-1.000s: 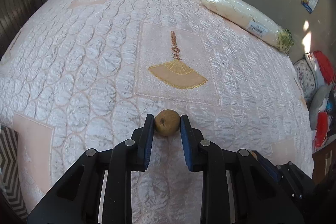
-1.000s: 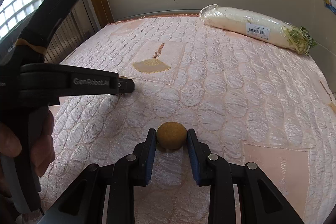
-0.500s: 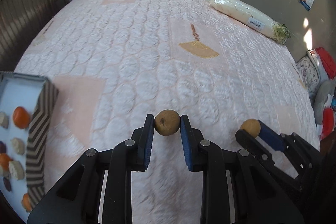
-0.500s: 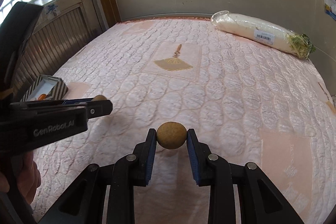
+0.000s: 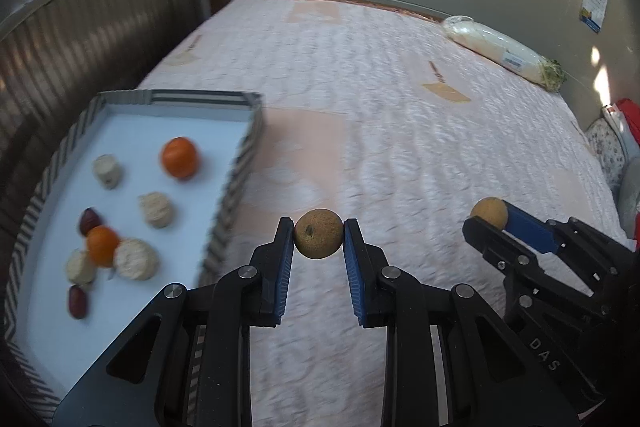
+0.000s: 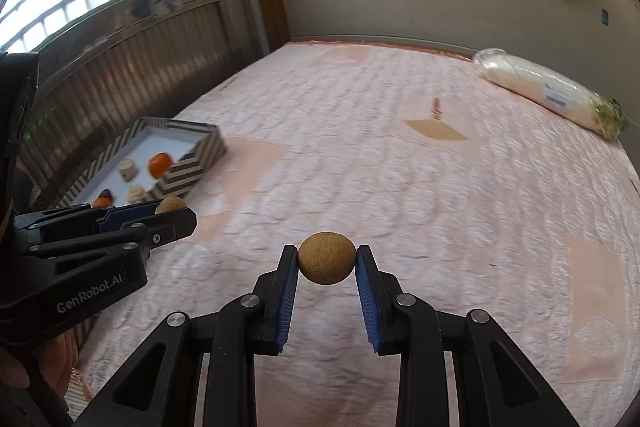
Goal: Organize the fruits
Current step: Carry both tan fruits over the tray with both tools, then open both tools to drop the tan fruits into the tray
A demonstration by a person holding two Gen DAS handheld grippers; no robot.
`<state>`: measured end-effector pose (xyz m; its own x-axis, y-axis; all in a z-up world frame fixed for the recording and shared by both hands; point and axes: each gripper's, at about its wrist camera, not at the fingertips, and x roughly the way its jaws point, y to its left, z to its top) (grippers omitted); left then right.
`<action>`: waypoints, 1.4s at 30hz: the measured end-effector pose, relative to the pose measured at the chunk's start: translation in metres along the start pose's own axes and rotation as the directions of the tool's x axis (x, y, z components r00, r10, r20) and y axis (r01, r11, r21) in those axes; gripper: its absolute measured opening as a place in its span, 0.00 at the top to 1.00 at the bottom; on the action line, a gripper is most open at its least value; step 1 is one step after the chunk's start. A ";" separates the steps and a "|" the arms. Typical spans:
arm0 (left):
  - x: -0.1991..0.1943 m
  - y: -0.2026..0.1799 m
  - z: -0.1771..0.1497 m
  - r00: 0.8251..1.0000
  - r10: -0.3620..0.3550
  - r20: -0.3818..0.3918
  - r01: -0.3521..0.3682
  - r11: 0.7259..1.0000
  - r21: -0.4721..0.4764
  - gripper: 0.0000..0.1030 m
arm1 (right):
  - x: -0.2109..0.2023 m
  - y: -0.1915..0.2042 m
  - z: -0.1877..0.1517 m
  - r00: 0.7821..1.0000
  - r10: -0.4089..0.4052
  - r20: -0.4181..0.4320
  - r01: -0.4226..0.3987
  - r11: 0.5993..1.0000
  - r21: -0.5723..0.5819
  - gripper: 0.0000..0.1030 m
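Grippers first: my left gripper [image 5: 319, 241] is pinching a round brown fruit [image 5: 319, 234] between its blue pads, low in the centre of the left wrist view, with a dark spot showing on the fruit's skin. My right gripper [image 6: 327, 264] pinches a second brown fruit [image 6: 327, 263] the same way, at lower centre of the right wrist view; this one looks paler and evenly speckled. Both fruits hang clear of the pink quilted bedspread [image 5: 400, 115] beneath them.

At the left of the left wrist view I see the striped tray [image 5: 240, 163] lying on the bedspread, its white floor holding two oranges [image 5: 179, 157], several pale round slices [image 5: 156, 209] and two dark red fruits [image 5: 77, 301], all somewhat blurred. The fruit in my left tool is just right of the tray's near corner. From that same view the right tool shows at lower right, its fruit well apart from the tray.

In the right wrist view the tray sits at middle left, and my left tool crosses the frame's left edge in front of it, with part of a hand [image 6: 24, 379] visible at lower left. A long white wrapped vegetable [image 6: 552, 95] lies along the wall at the upper right of both views, well apart from everything else.
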<state>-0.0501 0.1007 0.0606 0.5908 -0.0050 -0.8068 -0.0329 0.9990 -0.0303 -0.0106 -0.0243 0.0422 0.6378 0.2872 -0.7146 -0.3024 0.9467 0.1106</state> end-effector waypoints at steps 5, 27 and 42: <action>-0.014 0.032 -0.016 1.000 0.022 0.008 -0.022 0.999 -0.029 0.76 | 0.001 0.042 0.003 0.999 0.047 0.004 -0.047 0.997 -0.054 0.73; -0.030 0.120 -0.038 0.991 0.136 0.020 -0.131 0.981 -0.142 0.76 | 0.026 0.139 0.019 0.990 0.139 -0.039 -0.144 0.967 -0.209 0.73; -0.026 0.152 -0.050 0.987 0.157 -0.021 -0.159 0.971 -0.176 0.76 | 0.064 0.192 0.033 0.974 0.196 -0.110 -0.221 0.927 -0.304 0.73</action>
<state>-0.1111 0.2508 0.0473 0.5609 0.1513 -0.8139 -0.2678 0.9635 -0.0055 -0.0041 0.1811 0.0405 0.4843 0.4496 -0.7505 -0.6361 0.7699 0.0506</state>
